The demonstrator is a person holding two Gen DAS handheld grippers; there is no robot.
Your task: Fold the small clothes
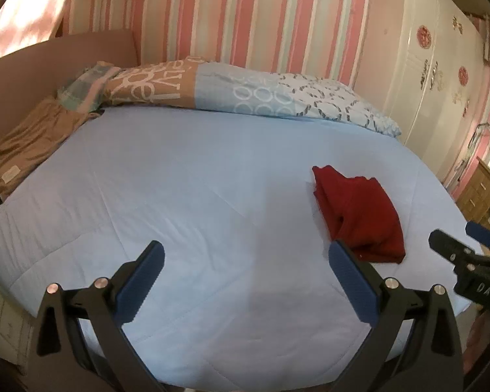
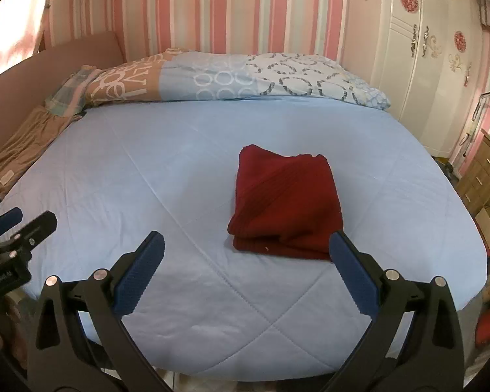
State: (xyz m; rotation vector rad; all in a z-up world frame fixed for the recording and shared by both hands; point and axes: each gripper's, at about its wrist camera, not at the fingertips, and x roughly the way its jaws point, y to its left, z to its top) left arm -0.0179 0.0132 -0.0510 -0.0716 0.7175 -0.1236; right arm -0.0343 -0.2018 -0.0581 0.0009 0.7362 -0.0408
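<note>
On blue bed (image 2: 147, 170): folded red garment (image 2: 285, 202); whole only in right view. Both tongs (image 1: 246, 261) (image 2: 246, 261) wide open, empty.

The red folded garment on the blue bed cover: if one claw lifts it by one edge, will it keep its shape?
Probably not. The red garment looks like soft ribbed knit, so it would likely sag. Its stacked layers, visible at the near edge, may slide apart and unfold. It seems light, so pushing might drag it across the blue bed cover.

Both wrist cams sit low at bed's foot edge, facing headboard wall. Left gripper (image 1: 246, 258) cam sits further left; right gripper (image 2: 246, 256) cam faces red garment (image 2: 285, 202). Shared: blue quilt (image 1: 179, 176), pillows, wardrobe.
</note>
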